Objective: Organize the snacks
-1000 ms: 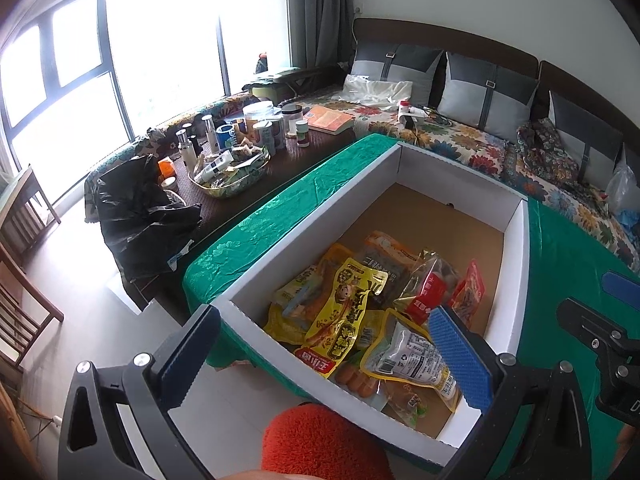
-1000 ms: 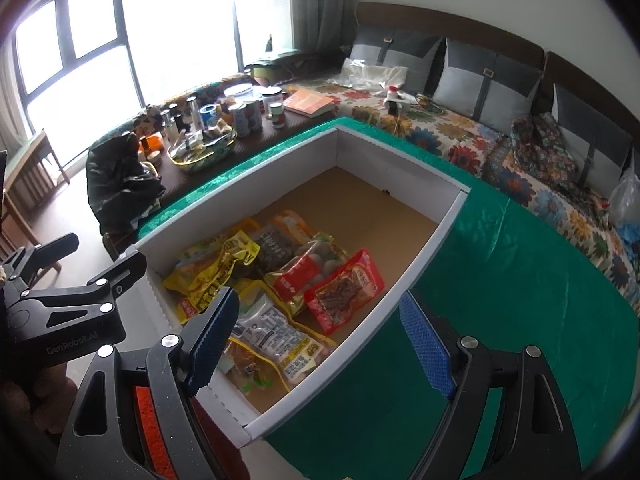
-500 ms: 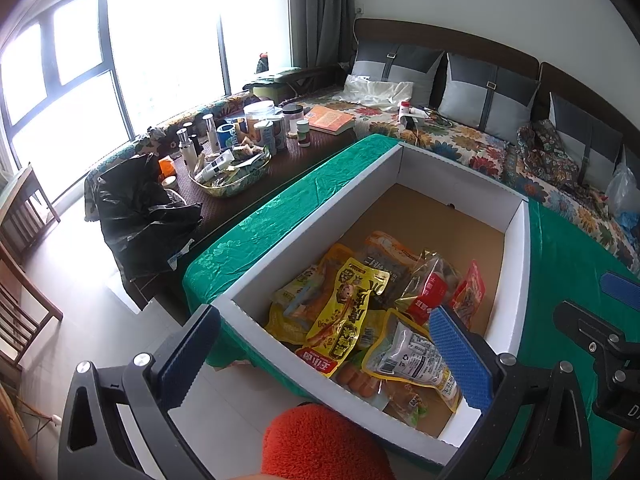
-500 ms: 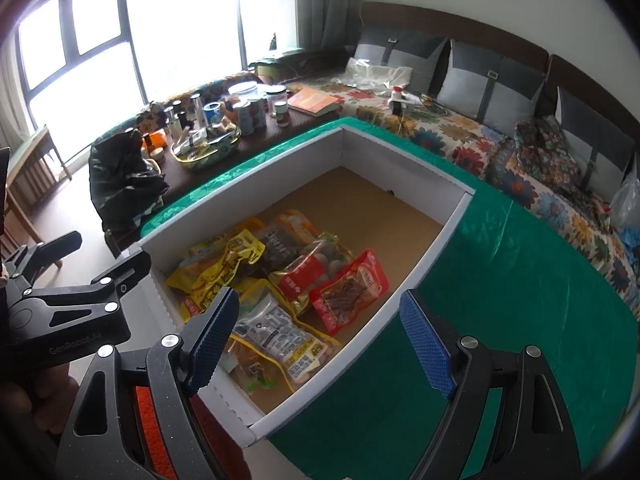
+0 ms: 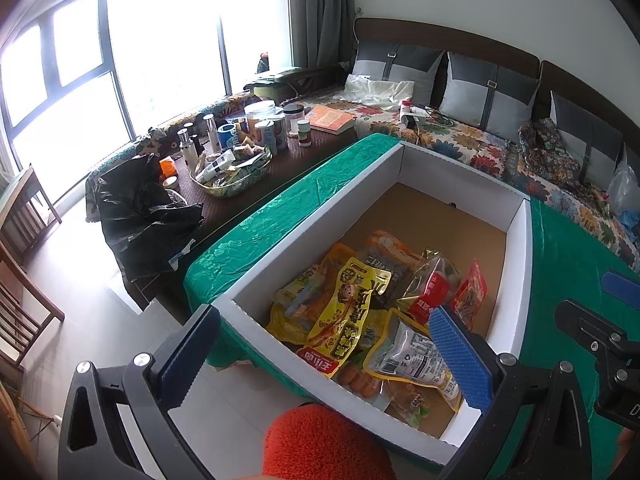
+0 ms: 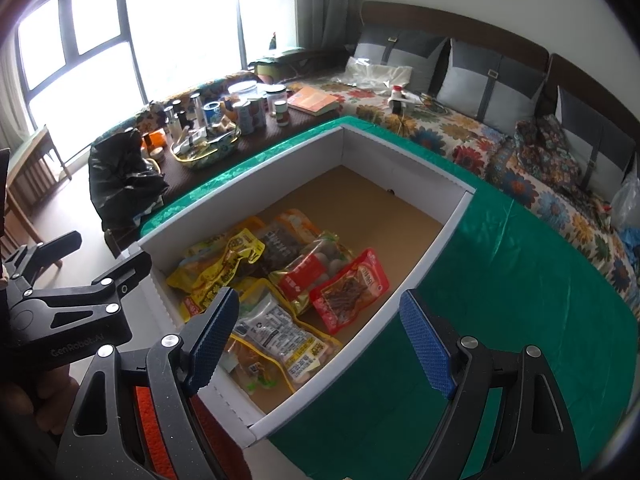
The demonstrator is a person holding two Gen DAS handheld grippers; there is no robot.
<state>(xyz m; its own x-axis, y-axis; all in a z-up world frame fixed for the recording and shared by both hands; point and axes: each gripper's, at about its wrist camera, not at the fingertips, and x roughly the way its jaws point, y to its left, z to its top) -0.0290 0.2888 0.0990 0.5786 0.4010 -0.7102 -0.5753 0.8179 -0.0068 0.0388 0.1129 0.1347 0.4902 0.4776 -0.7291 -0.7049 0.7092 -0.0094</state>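
Note:
A white cardboard box (image 5: 320, 216) (image 6: 424, 256) with a brown floor sits on a green tablecloth (image 5: 568, 280) (image 6: 520, 280). Several snack packets lie in its near end: a yellow one (image 5: 348, 312) (image 6: 224, 264), a clear one with yellow trim (image 5: 408, 356) (image 6: 276, 332), a red-labelled one (image 5: 432, 288) (image 6: 308, 276) and a red one (image 5: 472, 292) (image 6: 352, 288). My left gripper (image 5: 324, 364) is open and empty above the box's near corner. My right gripper (image 6: 320, 336) is open and empty above the box's near right edge.
A dark low table (image 5: 256, 184) at the left carries bottles, jars, a book and a basket (image 5: 232, 172). A black bag (image 5: 136, 208) hangs at its end. A floral sofa (image 5: 460, 144) with grey cushions runs behind. Wooden chairs (image 5: 24, 216) stand far left.
Both grippers have shifted slightly; the right view has edged a little toward the box. Nothing was taken hold of or let go.

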